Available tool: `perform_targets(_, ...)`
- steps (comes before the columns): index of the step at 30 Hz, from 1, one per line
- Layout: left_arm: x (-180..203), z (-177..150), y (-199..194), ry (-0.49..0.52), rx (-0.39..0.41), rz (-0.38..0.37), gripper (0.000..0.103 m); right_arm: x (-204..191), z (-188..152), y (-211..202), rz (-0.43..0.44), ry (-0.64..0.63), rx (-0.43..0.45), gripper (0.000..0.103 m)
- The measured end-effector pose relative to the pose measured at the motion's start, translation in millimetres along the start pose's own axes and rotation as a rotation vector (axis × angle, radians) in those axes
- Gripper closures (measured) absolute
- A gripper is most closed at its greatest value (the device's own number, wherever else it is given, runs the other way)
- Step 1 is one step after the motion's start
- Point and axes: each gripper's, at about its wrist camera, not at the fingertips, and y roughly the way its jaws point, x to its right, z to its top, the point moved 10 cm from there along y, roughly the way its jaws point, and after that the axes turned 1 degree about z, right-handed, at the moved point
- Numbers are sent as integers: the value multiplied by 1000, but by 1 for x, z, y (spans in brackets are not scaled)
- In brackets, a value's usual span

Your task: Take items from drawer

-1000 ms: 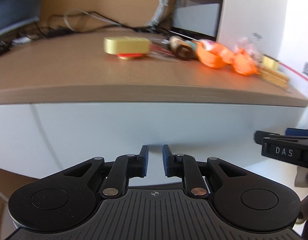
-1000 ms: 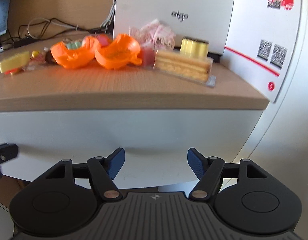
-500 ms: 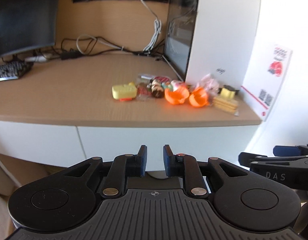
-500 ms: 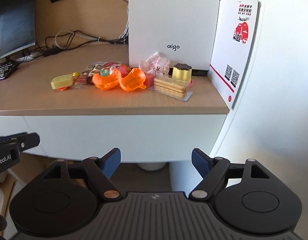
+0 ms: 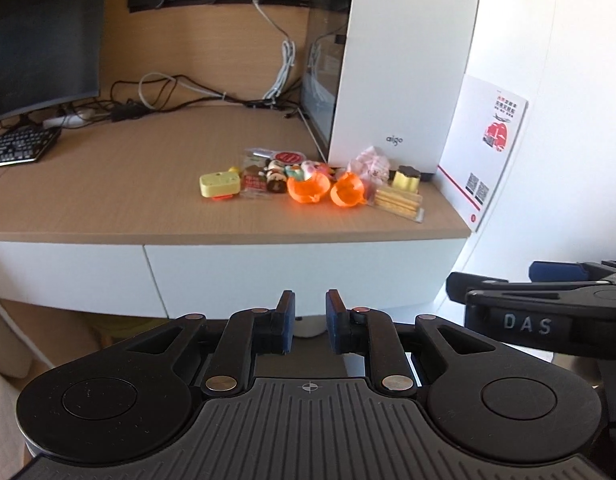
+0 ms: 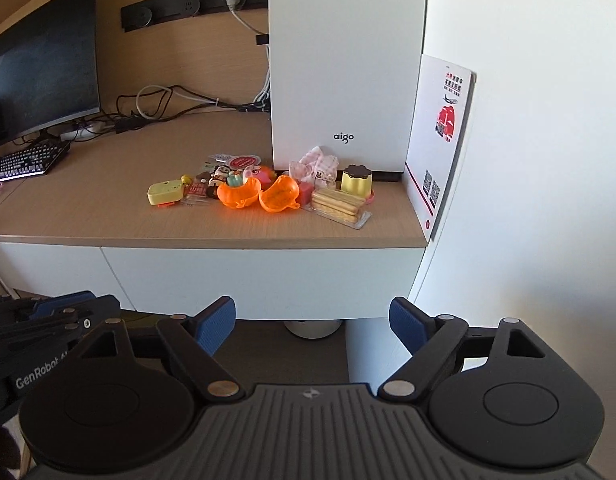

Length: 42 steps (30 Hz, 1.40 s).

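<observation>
A wood-topped desk (image 6: 108,216) meets a wood-panelled wall (image 6: 180,60) in bright light. Left of a white computer tower (image 6: 344,60) on the desk, cables trail toward a dark monitor (image 6: 40,68); a plain white wall (image 6: 548,160) stands to the tower's right.

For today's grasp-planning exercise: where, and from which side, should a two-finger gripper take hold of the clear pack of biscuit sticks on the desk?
Probably across the short width of the biscuit pack, near the middle of its length, coming from above. It lies flat and low on the desk, long and narrow, so its long edges give parallel faces. The open right gripper looks wide enough. The orange shell sits close to its left end.
</observation>
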Motion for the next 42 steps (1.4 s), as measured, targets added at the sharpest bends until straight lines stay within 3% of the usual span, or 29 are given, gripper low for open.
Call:
perform_targets(8, 7, 8, 6, -52, 24, -29, 88, 4, 0, 11, -11, -18, -12, 18)
perform_targets(11, 6, 4, 9, -62, 0, 10, 88, 4, -1, 13, -6, -13, -19, 18)
perform_targets(16, 6, 1, 14, -79, -39, -7, 88, 1, -4, 21, 21, -5, -65, 18)
perform_targets(24, 1, 0, 12, -33, -54, 53, 88, -3, -2, 23, 26, -11, -68, 18)
perform_targets(42, 4, -6, 17, -37, -86, 25, 88, -3, -6, 26, 28, -20, -98, 18)
